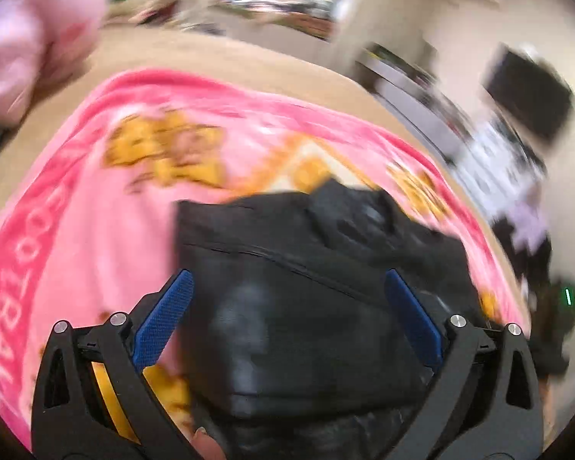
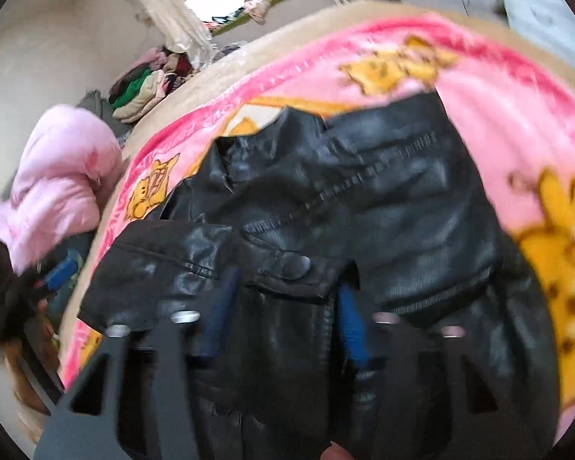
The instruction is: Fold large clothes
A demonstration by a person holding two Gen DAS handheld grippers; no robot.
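A black leather jacket lies on a pink blanket with yellow cartoon prints, spread over a bed. In the left wrist view the black leather jacket shows as a folded block. My left gripper hangs over it, open wide, and its blue pads touch nothing. My right gripper is low over the jacket's front, jaws narrowed, with a bunched fold of leather between the blue pads. The view is blurred, but the pads look pressed on the fold.
A pink padded sleeve shows at the left of the right wrist view. Clothes are piled in the far corner by the wall. The tan mattress edge rings the blanket. Shelves and a dark screen stand beyond the bed.
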